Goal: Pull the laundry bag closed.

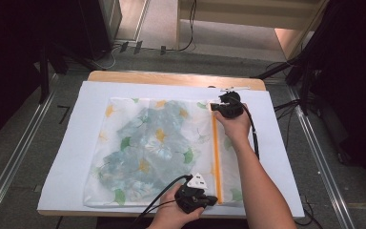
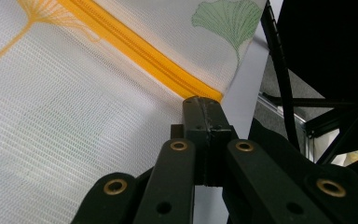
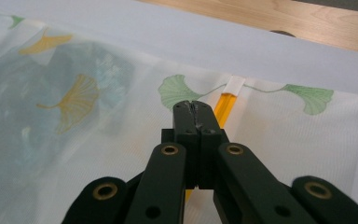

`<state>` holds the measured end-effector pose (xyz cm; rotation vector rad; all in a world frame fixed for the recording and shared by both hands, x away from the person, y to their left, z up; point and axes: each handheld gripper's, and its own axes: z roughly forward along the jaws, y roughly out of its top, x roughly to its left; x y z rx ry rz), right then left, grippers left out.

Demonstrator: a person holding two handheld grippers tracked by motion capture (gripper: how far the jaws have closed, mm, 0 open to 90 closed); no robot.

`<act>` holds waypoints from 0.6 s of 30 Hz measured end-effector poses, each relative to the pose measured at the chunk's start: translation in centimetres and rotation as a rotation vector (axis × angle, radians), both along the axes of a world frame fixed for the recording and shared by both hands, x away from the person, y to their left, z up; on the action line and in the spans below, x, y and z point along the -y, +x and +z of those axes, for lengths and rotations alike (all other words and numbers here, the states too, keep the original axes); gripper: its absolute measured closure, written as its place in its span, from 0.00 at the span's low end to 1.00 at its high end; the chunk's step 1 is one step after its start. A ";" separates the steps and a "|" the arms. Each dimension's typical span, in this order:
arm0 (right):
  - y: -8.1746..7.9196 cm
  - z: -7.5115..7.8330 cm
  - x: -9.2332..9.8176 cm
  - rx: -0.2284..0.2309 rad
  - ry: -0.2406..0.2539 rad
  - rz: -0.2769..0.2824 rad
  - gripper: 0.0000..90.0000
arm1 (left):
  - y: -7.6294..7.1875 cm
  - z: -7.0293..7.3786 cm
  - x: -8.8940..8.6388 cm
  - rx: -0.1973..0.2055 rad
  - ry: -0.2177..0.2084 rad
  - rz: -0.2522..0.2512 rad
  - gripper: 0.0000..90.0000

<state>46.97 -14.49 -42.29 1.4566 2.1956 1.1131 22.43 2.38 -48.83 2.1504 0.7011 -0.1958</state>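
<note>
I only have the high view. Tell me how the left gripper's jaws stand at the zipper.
Observer: The left gripper has its jaws shut, with the tips at the near end of the zipper.
Operator: Now report the right one.
Observer: The right gripper is shut too. Its tips are over the zipper, just short of a white tab at the far end.
Operator: Describe the bag's fabric.
Observer: The bag is fine white mesh.
</note>
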 end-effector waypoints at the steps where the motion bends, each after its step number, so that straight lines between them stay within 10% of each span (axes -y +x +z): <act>1: 0.0 0.0 0.0 0.000 0.000 0.000 1.00 | 0.0 0.0 0.0 0.000 0.000 0.000 1.00; 18: 4.2 0.4 -0.2 -0.017 0.022 -0.072 1.00 | -0.1 0.0 0.0 0.002 -0.001 0.000 1.00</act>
